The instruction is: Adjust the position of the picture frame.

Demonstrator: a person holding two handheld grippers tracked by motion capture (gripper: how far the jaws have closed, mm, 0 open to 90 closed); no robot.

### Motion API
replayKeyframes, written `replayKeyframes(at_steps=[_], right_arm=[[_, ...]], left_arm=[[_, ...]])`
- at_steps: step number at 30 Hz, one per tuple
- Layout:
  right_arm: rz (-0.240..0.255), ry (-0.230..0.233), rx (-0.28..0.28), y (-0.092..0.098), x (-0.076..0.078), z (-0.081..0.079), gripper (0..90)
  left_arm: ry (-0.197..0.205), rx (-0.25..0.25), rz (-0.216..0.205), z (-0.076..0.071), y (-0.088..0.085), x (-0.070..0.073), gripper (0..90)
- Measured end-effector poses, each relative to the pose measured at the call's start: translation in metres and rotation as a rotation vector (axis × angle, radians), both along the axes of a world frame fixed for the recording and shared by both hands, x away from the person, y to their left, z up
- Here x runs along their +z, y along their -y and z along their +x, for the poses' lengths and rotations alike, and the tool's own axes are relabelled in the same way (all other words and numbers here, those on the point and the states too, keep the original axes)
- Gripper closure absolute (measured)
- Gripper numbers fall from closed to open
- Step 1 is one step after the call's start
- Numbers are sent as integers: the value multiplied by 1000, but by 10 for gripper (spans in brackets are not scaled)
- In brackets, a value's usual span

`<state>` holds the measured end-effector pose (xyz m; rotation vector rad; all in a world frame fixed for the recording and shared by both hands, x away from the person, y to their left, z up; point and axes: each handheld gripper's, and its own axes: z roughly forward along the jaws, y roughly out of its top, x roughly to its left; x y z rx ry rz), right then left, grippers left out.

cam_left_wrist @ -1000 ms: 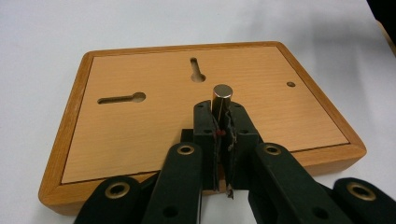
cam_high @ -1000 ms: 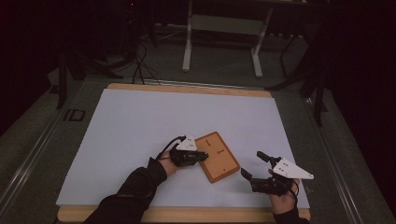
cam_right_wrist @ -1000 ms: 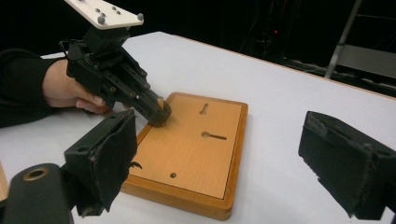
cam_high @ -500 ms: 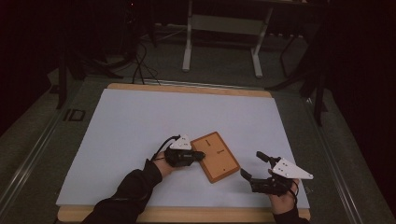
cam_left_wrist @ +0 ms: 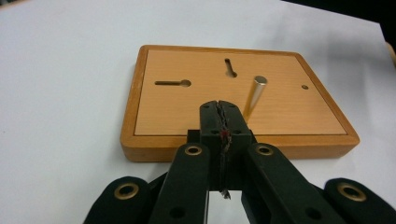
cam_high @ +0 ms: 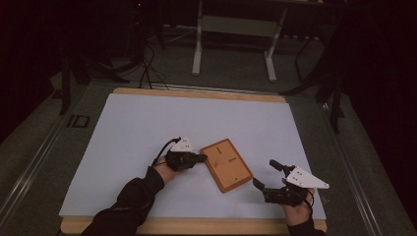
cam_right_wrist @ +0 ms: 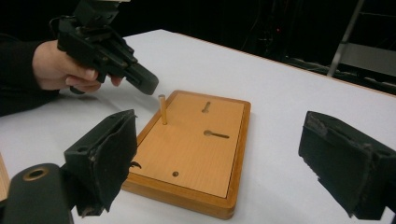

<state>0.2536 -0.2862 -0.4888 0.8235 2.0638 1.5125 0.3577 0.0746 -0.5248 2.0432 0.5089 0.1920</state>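
Observation:
A wooden board (cam_high: 226, 164) with two keyhole slots and a small hole lies on the white sheet. A short wooden peg (cam_left_wrist: 254, 95) stands upright in it near its left edge. My left gripper (cam_high: 202, 158) sits just left of the board and points at it. Its jaws have just been closing and now meet with nothing between them (cam_left_wrist: 219, 106). The peg (cam_right_wrist: 162, 109) is free, a little beyond the left gripper's (cam_right_wrist: 149, 86) tip. My right gripper (cam_high: 264, 172) rests near the board's right front corner, jaws wide apart and empty (cam_right_wrist: 219, 126).
The white sheet (cam_high: 147, 128) covers a wooden tabletop whose rim (cam_high: 196, 93) shows at the far and near edges. Beyond the table stands a metal frame with two legs (cam_high: 197, 44) on a dark floor. Cables (cam_high: 147, 64) lie at the back left.
My left gripper has drawn back to the left, off the board. The peg stays standing in the board. The right gripper has kept still.

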Motion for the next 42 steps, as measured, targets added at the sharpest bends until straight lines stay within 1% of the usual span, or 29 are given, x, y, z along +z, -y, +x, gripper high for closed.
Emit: replayKeyframes(at_steps=[1, 3, 4, 5, 7, 8, 10, 12, 13, 14, 15, 16, 17, 18, 20, 22, 23, 24, 27, 31, 33, 37, 42], right_arm=[[-1, 0, 1, 0, 0, 0, 111], [-2, 0, 3, 0, 0, 0, 111], [-2, 0, 3, 0, 0, 0, 111], [-1, 1, 2, 0, 0, 0, 111], [2, -3, 2, 1, 0, 0, 111], [2, -2, 0, 1, 0, 0, 111], [4, -1, 0, 2, 0, -1, 111], [6, -2, -1, 2, 0, 0, 111], [7, -4, -1, 2, 0, 0, 111], [5, -5, 0, 2, 0, 0, 111], [5, -5, 0, 2, 0, 0, 111], [4, -3, 1, 1, 0, 0, 111], [2, -3, 2, 1, 0, 0, 111], [-1, -2, 1, 1, 0, 0, 111], [3, -3, 3, 1, 0, 0, 111], [4, -6, 2, 1, 0, 0, 111], [4, -6, 2, 1, 0, 0, 111], [3, -4, 2, 1, 0, 0, 111], [3, -4, 2, 1, 0, 0, 111], [5, -4, 2, 1, 0, 0, 111], [6, -3, 2, 1, 0, 0, 111], [5, -5, 4, 1, 0, 0, 111], [6, -4, 10, 1, 0, -1, 111]], left_arm=[[-7, 0, 5, 3, 1, 1, 899], [-8, 8, 16, 8, 3, 3, 900], [-15, 1, 20, 10, 5, 3, 900], [-6, 4, 27, 11, 6, 2, 900], [-10, 3, 34, 13, 8, 1, 900], [-5, 10, 40, 13, 7, -1, 900], [-13, 14, 50, 13, 4, -4, 900], [-29, 26, 56, 15, -1, -8, 900], [-28, 39, 69, 15, -4, -9, 900], [-45, 45, 74, 16, -6, -10, 900], [-46, 55, 83, 16, -8, -11, 900], [-36, 63, 91, 16, -9, -11, 900], [-43, 71, 107, 17, -10, -12, 900], [-40, 73, 116, 17, -11, -12, 900], [-52, 74, 126, 17, -12, -14, 900], [-61, 89, 145, 18, -10, -16, 900], [-70, 86, 149, 18, -9, -16, 900], [-68, 90, 154, 19, -9, -17, 900], [-73, 94, 159, 20, -5, -19, 900], [-88, 101, 167, 23, -3, -21, 900], [-87, 103, 163, 24, -3, -21, 900], [-84, 106, 178, 26, 0, -20, 900], [-88, 113, 180, 30, 8, -19, 900]])
